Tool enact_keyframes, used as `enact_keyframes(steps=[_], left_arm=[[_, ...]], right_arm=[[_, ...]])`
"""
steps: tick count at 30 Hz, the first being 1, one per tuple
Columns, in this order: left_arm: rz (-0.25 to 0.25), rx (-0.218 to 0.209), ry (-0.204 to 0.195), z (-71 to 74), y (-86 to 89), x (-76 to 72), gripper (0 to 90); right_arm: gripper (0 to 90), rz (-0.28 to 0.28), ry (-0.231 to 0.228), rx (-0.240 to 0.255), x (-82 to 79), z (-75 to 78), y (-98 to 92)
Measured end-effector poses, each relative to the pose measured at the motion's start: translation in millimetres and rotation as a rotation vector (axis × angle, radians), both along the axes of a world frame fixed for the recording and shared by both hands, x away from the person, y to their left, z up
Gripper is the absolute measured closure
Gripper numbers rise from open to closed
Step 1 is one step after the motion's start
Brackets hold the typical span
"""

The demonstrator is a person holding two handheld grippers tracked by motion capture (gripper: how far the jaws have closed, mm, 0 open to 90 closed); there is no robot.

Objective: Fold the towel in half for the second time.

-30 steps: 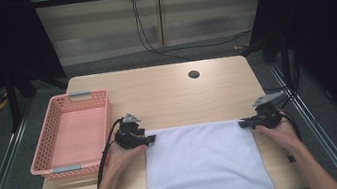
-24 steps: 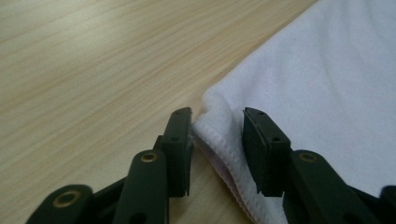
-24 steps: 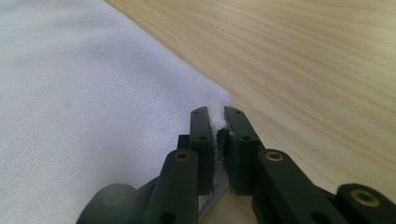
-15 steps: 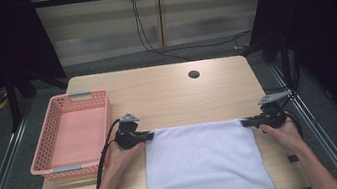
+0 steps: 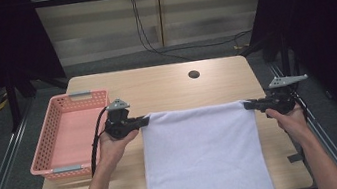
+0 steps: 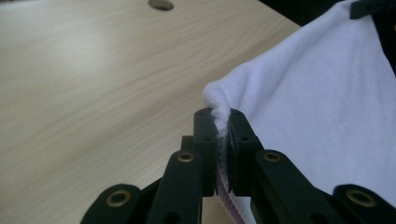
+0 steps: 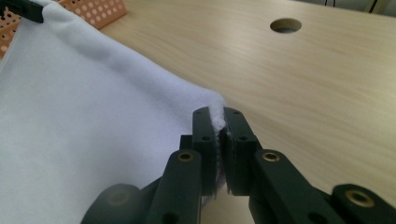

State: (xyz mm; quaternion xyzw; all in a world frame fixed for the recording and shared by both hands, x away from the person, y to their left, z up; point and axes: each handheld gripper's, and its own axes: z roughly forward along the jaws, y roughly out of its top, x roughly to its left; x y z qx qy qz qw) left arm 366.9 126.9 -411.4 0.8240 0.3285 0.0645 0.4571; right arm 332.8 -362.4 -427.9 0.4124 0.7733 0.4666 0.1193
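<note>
- While both grippers grip it, the towel hangs stretched between them over the near half of the table, its far edge taut and level, its lower part draped toward the near table edge.
- Left gripper: jaws clamped on the towel's far left corner; held in the left hand, with a cable trailing down from it. Jaws have just been closing, and the cloth is between them.
- Left gripper view: the left gripper has a fold of white cloth pinched between its black pads, and the towel spreads off to the right.
- Right gripper: jaws clamped on the towel's far right corner; held in the right hand, near the table's right edge.
- Right gripper view: the right gripper has the corner bunched between its pads, and the towel spreads off to the left.
- Basket: pink, perforated, on the table's left side, just beside the left hand, apart from the towel.
- Hole: round, in the table top beyond the towel, toward the far edge.
- Table: light wood, bare between the towel's far edge and the hole.
</note>
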Motion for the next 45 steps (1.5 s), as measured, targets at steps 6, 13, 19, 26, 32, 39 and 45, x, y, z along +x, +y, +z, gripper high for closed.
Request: enact_keyframes(steps=[6, 13, 19, 26, 32, 39, 45], left_arm=[[0.008, -0.009, -0.013, 14.6, 0.8, 17.9, 84.7], [0.053, -0.048, -0.039, 22.7, 10.4, 41.7, 84.7], [0.096, -0.033, -0.060, 22.3, 9.0, 56.5, 84.6], [0.094, -0.073, -0.085, 29.2, 16.4, 48.4, 84.6], [0.065, -0.106, -0.090, 28.2, 13.8, 10.9, 84.6], [0.009, -0.077, -0.115, 34.5, 19.5, -38.2, 84.6], [-0.021, -0.100, -0.094, 15.3, 27.5, -88.4, 84.6]], right_arm=[[85.4, -0.017, -0.032, 0.015, 8.6, 17.1, -2.4], [85.6, -0.041, -0.057, 0.026, 33.3, 35.0, -2.7], [85.8, -0.063, -0.066, 0.033, 58.2, 43.0, 4.0], [85.9, -0.055, -0.097, 0.042, 55.4, 56.0, 4.0], [85.9, -0.004, -0.090, 0.009, 17.8, 50.3, -1.3], [85.9, 0.054, -0.105, 0.017, -30.8, 49.9, -3.8], [85.9, 0.118, -0.089, -0.003, -81.5, 37.0, -0.1]])
